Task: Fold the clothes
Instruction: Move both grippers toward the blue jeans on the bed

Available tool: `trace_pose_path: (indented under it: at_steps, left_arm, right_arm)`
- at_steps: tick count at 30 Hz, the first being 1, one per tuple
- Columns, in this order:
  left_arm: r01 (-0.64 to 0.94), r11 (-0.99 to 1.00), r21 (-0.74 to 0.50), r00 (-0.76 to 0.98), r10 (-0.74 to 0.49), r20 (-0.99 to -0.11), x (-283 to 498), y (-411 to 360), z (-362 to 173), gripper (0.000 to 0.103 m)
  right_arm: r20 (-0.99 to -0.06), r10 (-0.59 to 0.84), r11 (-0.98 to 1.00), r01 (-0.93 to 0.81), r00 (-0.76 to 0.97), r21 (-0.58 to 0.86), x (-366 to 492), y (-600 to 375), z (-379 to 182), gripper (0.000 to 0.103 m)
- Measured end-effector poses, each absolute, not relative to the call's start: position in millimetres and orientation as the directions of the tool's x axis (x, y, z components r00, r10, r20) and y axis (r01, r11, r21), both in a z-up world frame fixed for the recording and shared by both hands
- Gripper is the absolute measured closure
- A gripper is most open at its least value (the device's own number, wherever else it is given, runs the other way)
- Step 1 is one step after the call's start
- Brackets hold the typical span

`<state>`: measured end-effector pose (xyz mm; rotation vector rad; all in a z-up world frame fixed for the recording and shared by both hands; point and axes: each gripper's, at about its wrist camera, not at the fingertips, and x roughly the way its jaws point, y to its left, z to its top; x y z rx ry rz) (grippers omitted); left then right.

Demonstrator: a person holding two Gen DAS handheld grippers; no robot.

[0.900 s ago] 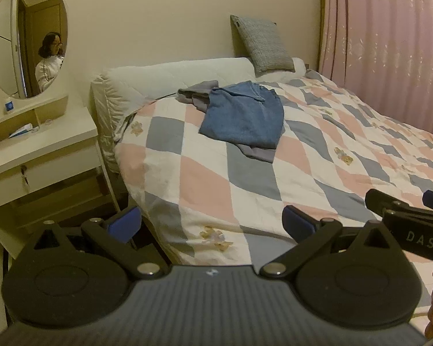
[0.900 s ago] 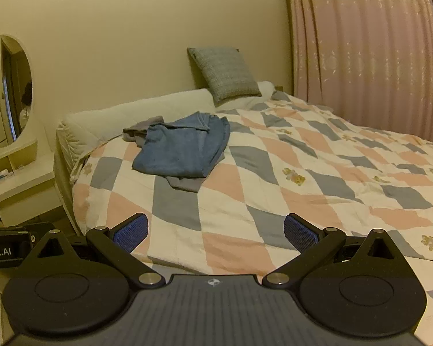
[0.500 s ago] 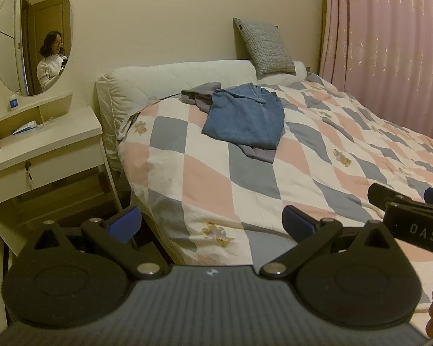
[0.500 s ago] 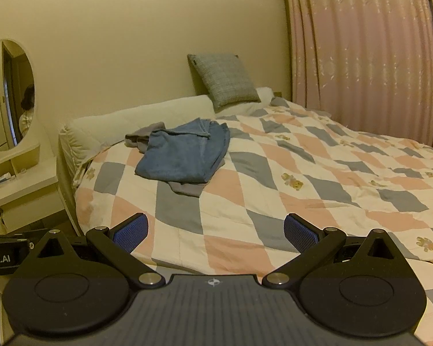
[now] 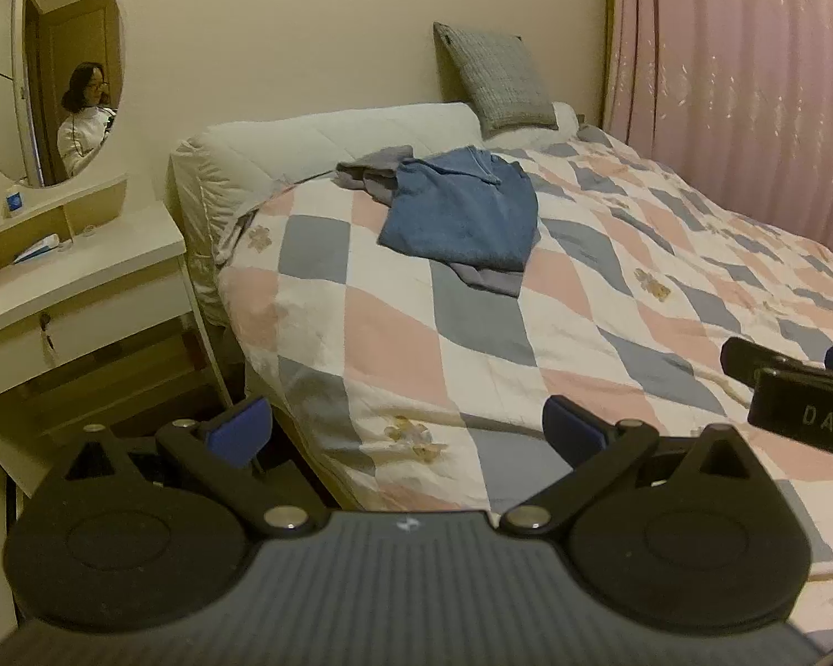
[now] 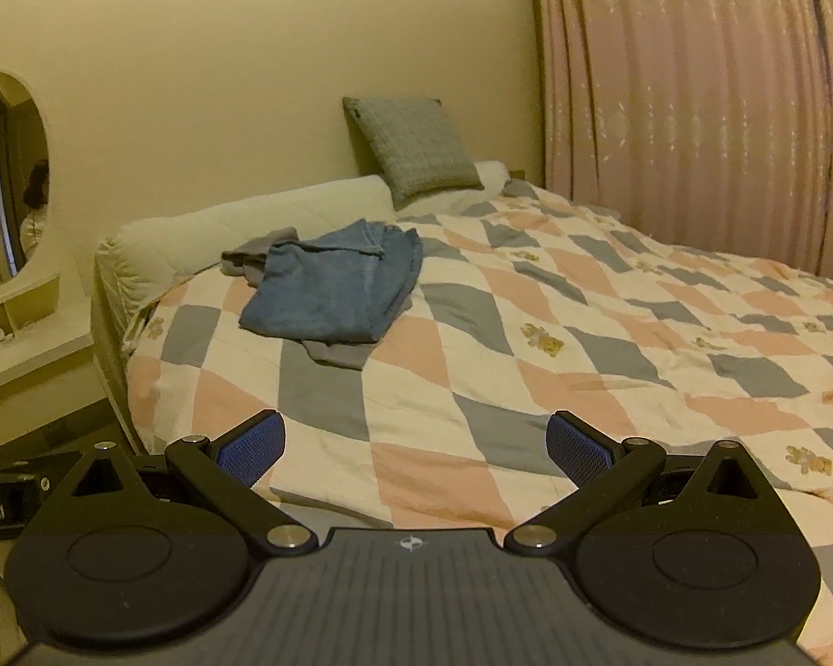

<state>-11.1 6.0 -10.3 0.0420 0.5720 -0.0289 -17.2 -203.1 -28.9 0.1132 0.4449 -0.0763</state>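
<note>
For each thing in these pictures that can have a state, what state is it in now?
Left tool: open, holds nothing.
Right tool: open, holds nothing.
Blue garment: crumpled, unfolded, lying on the grey garment.
Grey garment: mostly covered, unfolded.
Curtain: drawn shut.
Grey cushion: propped against the wall.

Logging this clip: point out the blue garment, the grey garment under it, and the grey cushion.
blue garment (image 5: 461,216), left wrist view, middle of cloth.
grey garment (image 5: 486,277), left wrist view, protruding near edge.
grey cushion (image 6: 416,147), right wrist view, front face.

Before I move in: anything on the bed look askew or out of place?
Only the clothes: the blue garment lies rumpled over a grey garment near the headboard, unfolded. Both grippers' jaws are open and empty.
</note>
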Motion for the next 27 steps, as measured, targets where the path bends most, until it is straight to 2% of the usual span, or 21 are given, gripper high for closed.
trace_pose_path:
  at_steps: [20, 27]
  left_arm:
    - [0.106, 0.992, 0.068, 0.825, -0.049, -0.563, 96, -15, -57, 0.0]
    - [0.123, 0.991, 0.057, 0.814, -0.068, -0.577, 151, -17, -81, 0.0]
  right_arm:
    - [-0.485, -0.063, 0.992, 0.108, 0.872, 0.065, 80, -218, -71, 0.0]
    - [-0.495, -0.014, 0.993, 0.068, 0.869, 0.091, 130, -227, -96, 0.0]
